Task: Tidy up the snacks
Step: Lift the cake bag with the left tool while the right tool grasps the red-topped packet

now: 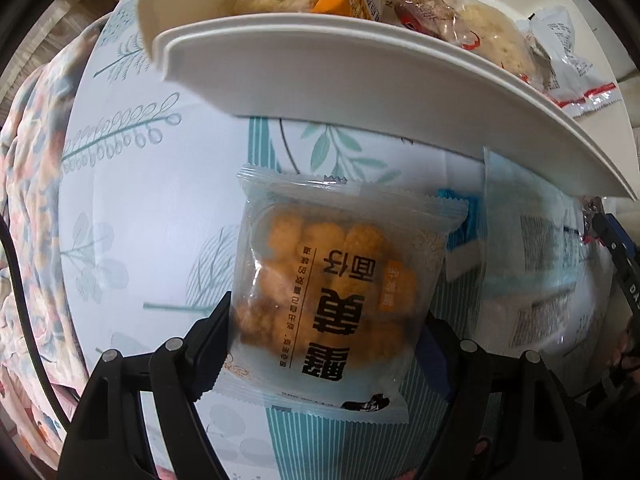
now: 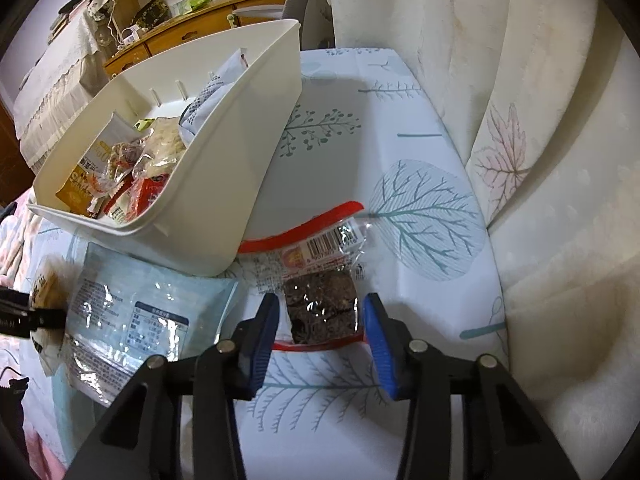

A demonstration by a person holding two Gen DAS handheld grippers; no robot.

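A table under a tree-patterned tablecloth (image 2: 360, 128) holds a white bin (image 2: 224, 184) filled with wrapped snacks; the left gripper (image 1: 324, 332) is clamped on a frosted packet of golden puffs (image 1: 332, 280), held above the cloth just beside the bin's rim; the right gripper (image 2: 320, 320) points down with its blue pads either side of a dark brownie packet (image 2: 320, 308) lying on the cloth — whether they press it, I cannot tell; a pale blue packet (image 2: 132, 320) lies beside it.

Soft, even indoor light, glare on plastic wrappers (image 2: 132, 320), strong fisheye warp, blurred dark edges.
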